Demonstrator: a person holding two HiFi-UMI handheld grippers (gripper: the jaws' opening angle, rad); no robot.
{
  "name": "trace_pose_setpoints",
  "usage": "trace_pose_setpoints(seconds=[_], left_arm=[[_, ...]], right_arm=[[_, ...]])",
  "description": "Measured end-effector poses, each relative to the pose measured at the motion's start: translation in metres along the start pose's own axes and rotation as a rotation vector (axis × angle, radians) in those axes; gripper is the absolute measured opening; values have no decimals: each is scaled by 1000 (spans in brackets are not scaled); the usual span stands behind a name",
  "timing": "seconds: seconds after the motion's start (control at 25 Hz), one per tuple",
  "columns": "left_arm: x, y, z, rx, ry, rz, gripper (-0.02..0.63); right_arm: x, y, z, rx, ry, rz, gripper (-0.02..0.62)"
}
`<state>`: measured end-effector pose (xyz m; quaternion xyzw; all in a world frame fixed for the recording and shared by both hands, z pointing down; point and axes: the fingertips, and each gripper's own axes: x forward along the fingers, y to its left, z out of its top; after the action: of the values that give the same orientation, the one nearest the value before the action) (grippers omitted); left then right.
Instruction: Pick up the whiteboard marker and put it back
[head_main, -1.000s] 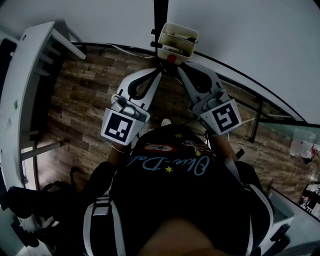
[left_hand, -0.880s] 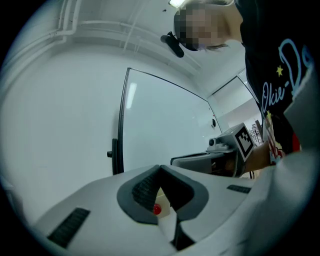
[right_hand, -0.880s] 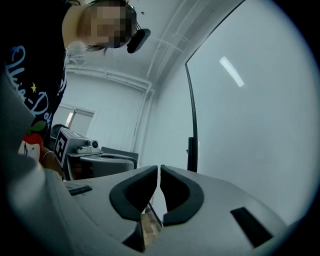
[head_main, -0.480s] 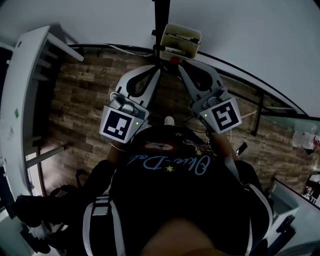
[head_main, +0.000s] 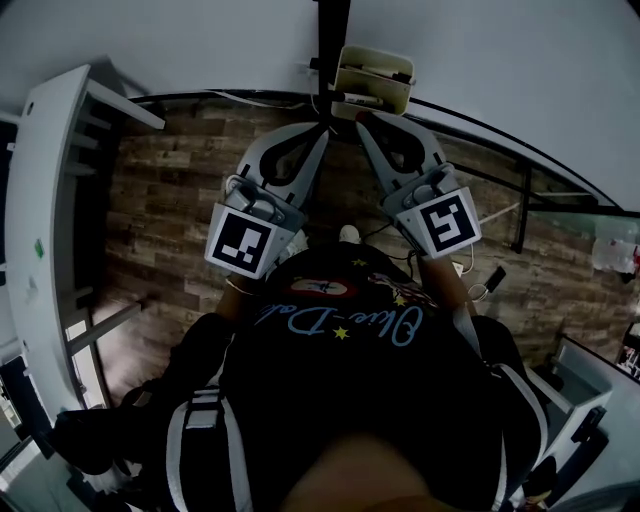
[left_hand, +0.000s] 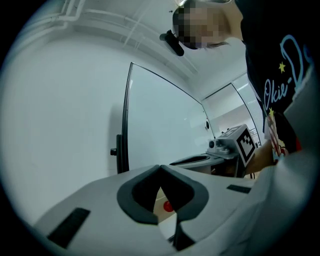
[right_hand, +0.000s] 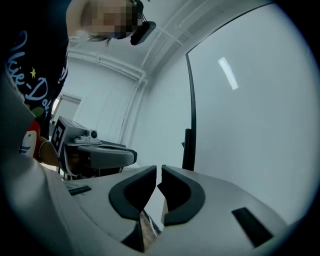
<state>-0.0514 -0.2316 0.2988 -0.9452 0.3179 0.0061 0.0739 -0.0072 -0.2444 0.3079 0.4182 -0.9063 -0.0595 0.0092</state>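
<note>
A beige tray (head_main: 376, 76) hangs at the foot of the whiteboard (head_main: 490, 50) and holds a few pens; I cannot tell which one is the whiteboard marker. Both grippers point up at the tray from just below it. My left gripper (head_main: 325, 133) is shut and empty. Through the hole behind its jaws a small red round thing (left_hand: 167, 205) shows in the left gripper view. My right gripper (head_main: 360, 122) is shut too, with only a thin slit between its pads (right_hand: 172, 192) and nothing held.
A black upright post (head_main: 331, 30) runs up beside the tray. A white shelf unit (head_main: 50, 200) stands at the left on the wood-pattern floor (head_main: 160, 220). A black rail (head_main: 520, 190) and cables lie to the right. The person's dark shirt fills the lower head view.
Both grippers have edged up towards the tray, side by side. The red spot under the tray is now covered in the head view. Neither gripper has changed its grip.
</note>
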Motion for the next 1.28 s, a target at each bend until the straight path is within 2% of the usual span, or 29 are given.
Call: trace_pose_setpoints(seconds=[0.44, 1.28], left_arm=[[-3, 19, -1, 0, -26, -52, 15], [-10, 48, -5, -12, -34, -42, 15]], right_arm=[[20, -2, -10, -14, 40, -60, 54], [51, -3, -37, -100, 157, -74, 87]])
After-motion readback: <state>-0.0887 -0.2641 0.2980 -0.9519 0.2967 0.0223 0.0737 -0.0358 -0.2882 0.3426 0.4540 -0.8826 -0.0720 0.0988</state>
